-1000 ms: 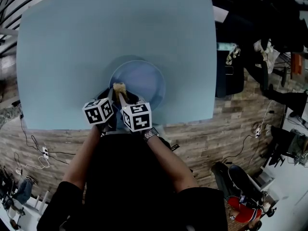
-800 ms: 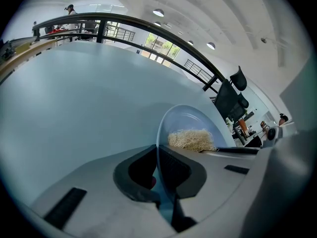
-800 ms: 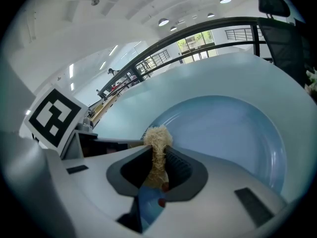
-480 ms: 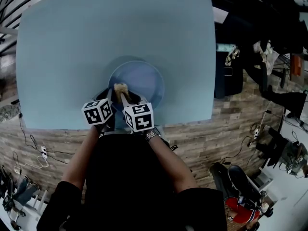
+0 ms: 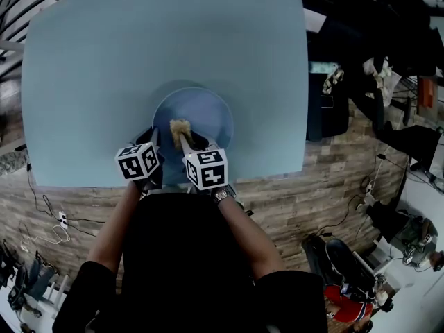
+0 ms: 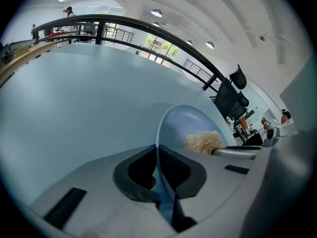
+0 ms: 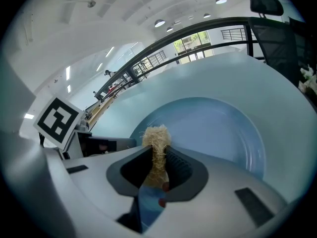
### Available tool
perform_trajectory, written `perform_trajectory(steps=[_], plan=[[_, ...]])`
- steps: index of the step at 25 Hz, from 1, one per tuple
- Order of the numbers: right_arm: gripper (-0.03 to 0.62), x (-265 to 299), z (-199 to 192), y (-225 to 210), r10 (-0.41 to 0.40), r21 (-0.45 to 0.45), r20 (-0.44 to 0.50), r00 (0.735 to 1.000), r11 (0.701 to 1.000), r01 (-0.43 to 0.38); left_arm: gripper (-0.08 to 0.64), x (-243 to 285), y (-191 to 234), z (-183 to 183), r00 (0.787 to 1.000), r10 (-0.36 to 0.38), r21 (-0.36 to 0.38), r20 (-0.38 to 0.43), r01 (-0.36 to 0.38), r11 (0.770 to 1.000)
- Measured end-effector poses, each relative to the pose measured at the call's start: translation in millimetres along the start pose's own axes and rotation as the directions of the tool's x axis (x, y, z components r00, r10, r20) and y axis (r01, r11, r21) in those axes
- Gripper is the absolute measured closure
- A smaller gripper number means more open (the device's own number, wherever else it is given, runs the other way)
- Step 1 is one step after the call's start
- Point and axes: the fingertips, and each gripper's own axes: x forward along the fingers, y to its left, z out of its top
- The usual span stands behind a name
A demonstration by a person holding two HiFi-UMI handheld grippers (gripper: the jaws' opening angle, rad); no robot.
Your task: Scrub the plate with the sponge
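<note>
A pale blue plate [image 5: 201,113] lies on the light blue table [image 5: 139,47] near its front edge. My left gripper [image 5: 154,144] is shut on the plate's near left rim [image 6: 159,148], which stands thin between its jaws. A tan, fibrous sponge [image 5: 180,127] rests over the plate's near part, with my right gripper [image 5: 183,139] shut on it. The sponge [image 7: 156,142] sticks out past the jaws in the right gripper view, above the plate [image 7: 218,128]. In the left gripper view the sponge [image 6: 203,142] shows on the plate's inner face.
The table's front edge [image 5: 263,175] runs just behind both grippers, over a wood-look floor [image 5: 305,200]. Dark office chairs and equipment [image 5: 333,96] crowd the right side beyond the table. Cables [image 5: 48,220] lie on the floor at the left.
The sponge and right gripper have slid slightly right and farther onto the plate. The plate and left gripper have stayed nearly in place.
</note>
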Motion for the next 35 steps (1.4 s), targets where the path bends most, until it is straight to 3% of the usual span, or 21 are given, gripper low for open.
perform_trajectory(steps=[35], plan=[[0.520, -55, 4, -93, -0.183, 0.102, 0.046, 0.982, 0.979, 0.178, 0.549, -1, -2, 1, 1.000, 0.007, 0.017, 0.001, -0.007, 1.000]])
